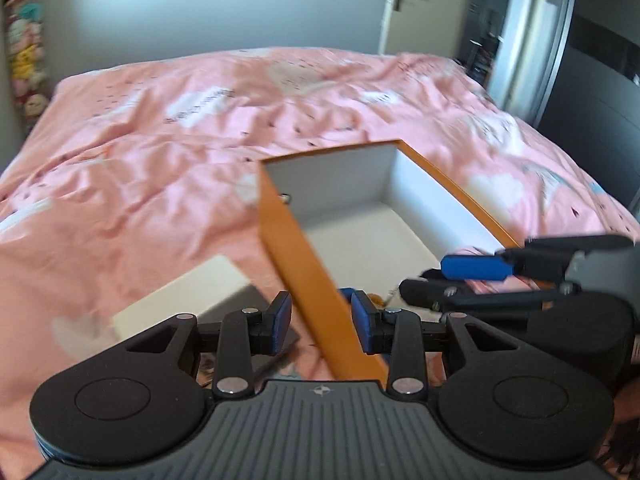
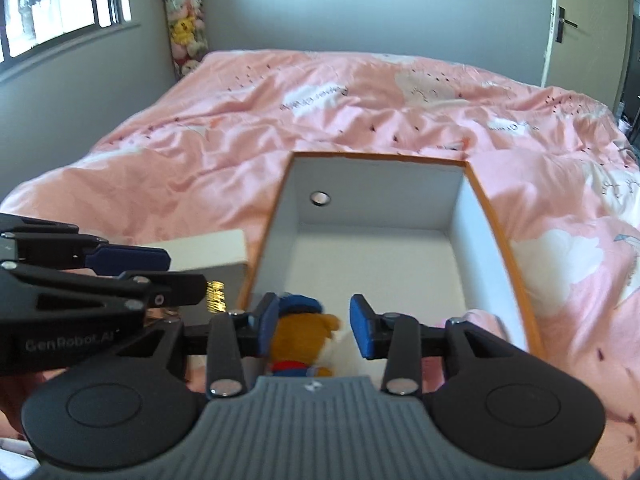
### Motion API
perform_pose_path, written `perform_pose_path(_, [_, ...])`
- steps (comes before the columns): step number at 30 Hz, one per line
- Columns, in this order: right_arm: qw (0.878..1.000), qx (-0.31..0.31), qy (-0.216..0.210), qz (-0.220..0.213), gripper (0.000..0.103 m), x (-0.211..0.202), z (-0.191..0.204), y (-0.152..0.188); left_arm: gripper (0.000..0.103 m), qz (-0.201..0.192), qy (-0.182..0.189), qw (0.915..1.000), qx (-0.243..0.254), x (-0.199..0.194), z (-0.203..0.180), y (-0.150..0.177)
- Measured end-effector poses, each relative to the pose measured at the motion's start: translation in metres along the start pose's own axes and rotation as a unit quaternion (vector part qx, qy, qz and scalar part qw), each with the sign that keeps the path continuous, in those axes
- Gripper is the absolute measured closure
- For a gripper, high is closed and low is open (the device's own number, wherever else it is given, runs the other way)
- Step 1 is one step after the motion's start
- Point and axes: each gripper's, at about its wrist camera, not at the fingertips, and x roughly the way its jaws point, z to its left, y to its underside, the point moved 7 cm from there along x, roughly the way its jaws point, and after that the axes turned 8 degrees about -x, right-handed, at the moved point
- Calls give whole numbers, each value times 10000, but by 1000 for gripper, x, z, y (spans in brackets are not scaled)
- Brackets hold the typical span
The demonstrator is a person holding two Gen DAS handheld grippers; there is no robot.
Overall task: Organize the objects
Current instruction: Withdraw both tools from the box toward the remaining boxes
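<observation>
left wrist view
left gripper (image 1: 322, 322): jaws apart, not clamping anything. the orange wall of the box runs up between the blue pads with gaps on both sides, so it's let go
box (image 1: 308, 272): orange outside, white inside, open top, sitting on the pink duvet (image 1: 160, 140) straight ahead of the tool and angled off to its right
right gripper (image 1: 436, 276): pokes in sideways from the tool's right, over the near end of the box, fingers a bit apart
white lid-looking thing (image 1: 192, 292): flat on the duvet just left of the tool's left finger; can't tell exactly what it is
background: door (image 1: 424, 4) far ahead to the right, plush toys (image 1: 26, 56) stacked far left

right wrist view
right gripper (image 2: 314, 328): jaws parted, nothing squeezed. left pad looks right up against the toy, right pad clearly off it
plush toy (image 2: 306, 336): orange-brown body, blue cap, lying inside the near end of the box (image 2: 516, 264), between the fingers
box interior: otherwise bare white, a round metal grommet (image 2: 320, 198) on the far wall
left gripper (image 2: 176, 272): reaches in from the tool's left, just outside the box's left wall, fingers slightly apart
window (image 2: 60, 0): far left of the tool
</observation>
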Motion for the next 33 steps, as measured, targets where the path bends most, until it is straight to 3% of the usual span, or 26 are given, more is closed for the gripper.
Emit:
perform_pose_path(3, [10000, -35, -46, -40, 58, 1, 17, -4, 63, -41, -163, 9997, -201, -7, 17, 1])
perform_pose_path(9, [9992, -244, -328, -38, 57, 10, 49, -14, 63, 240, -353, 9968, -679, -7, 57, 10])
perform_pose_path(19, [9929, -992, -592, 277, 58, 39, 103, -15, 63, 612, -659, 9825, -1631, -1, 115, 29])
perform_pose_path(26, [9861, -1470, -606, 492, 68, 63, 124, -12, 63, 738, -735, 9760, -1915, 5, 136, 34])
perform_pose_path(31, [9827, -1657, -547, 615, 68, 80, 129, -10, 44, 695, -666, 9681, -2314, 7, 150, 34])
perform_pose_path(33, [9815, -1702, -549, 679, 68, 86, 130, -9, 42, 667, -689, 9648, -2449, 8, 156, 33])
